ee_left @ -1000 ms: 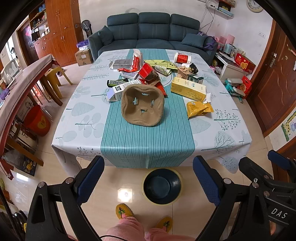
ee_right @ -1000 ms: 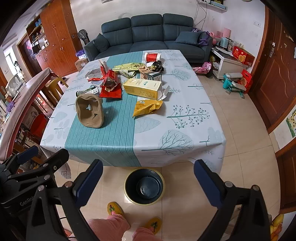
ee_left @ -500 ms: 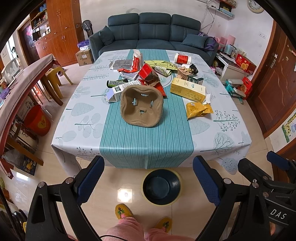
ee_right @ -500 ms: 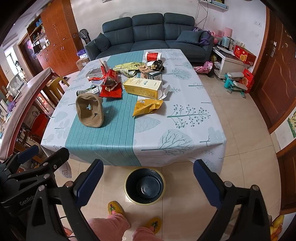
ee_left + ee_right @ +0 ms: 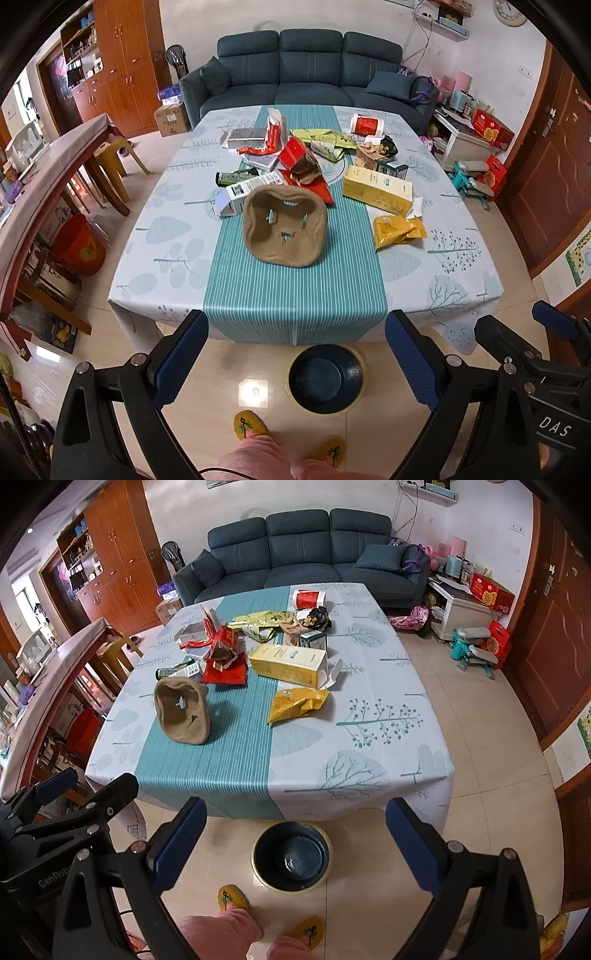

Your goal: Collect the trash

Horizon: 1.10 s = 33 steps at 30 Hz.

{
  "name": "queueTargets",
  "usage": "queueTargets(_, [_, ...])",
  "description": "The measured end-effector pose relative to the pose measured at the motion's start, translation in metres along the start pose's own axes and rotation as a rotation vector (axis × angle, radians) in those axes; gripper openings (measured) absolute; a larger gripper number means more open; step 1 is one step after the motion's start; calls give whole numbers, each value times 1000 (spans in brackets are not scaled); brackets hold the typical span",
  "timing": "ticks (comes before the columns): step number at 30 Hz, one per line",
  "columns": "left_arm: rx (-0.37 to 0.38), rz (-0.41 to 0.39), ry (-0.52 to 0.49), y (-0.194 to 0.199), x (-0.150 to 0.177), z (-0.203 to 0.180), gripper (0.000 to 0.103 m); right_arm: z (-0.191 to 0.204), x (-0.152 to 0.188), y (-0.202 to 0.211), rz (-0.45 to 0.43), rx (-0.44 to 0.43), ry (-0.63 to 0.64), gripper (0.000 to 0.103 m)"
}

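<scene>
Trash lies on a table (image 5: pixel 295 295) with a teal striped runner: a brown pulp cup tray (image 5: pixel 284 230) (image 5: pixel 181 712), a yellow bag (image 5: pixel 397 229) (image 5: pixel 295 703), a yellow carton (image 5: pixel 376 190) (image 5: pixel 288 664), red wrappers (image 5: pixel 295 158) and several boxes behind. A dark blue bin (image 5: pixel 325 378) (image 5: pixel 291 856) stands on the floor at the table's near edge. My left gripper (image 5: pixel 295 354) and right gripper (image 5: pixel 293 840) are both open and empty, held above the floor short of the table.
A dark sofa (image 5: pixel 306 74) stands behind the table. A wooden side table (image 5: pixel 44 177) and a red bucket (image 5: pixel 79 245) are at the left. The person's feet in yellow slippers (image 5: pixel 251 426) are by the bin. A door (image 5: pixel 546 192) is at the right.
Both views have shifted very slightly. The trash and the bin have not moved, and both grippers stay open.
</scene>
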State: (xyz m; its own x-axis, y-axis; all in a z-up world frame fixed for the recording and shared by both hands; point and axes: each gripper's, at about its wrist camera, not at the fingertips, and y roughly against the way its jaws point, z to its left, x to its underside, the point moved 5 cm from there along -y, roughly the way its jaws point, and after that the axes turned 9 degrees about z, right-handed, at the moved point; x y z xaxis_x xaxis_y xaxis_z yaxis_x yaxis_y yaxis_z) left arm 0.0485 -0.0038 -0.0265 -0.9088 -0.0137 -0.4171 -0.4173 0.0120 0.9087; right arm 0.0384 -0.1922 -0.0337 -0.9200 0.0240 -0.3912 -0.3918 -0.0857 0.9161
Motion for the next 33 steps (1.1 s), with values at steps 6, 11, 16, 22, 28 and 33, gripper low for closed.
queueTargets(6, [-11,-20,10,9,-8,4,95,2,-9,3,-11,-12,7,98])
queueTargets(11, [-15,-52,7,11,-21,10,95,7,-20,4,-36,0,22,98])
queueTargets(16, [-16,-83,-12,6,-48,26,95,6,-33,-3,-45,17,-26,94])
queueTargets(22, [35,-46,-29,-19,-90,63,95,3,-51,-30,10,3,-182,87])
queueTargets(28, [91,26,-151,-65,-125,79,95,1,-61,-65,63,-16,-356,83])
queueTargets(33, [123,81,-311,-110,-137,74,95,-5,-67,-105,99,-49,-513,79])
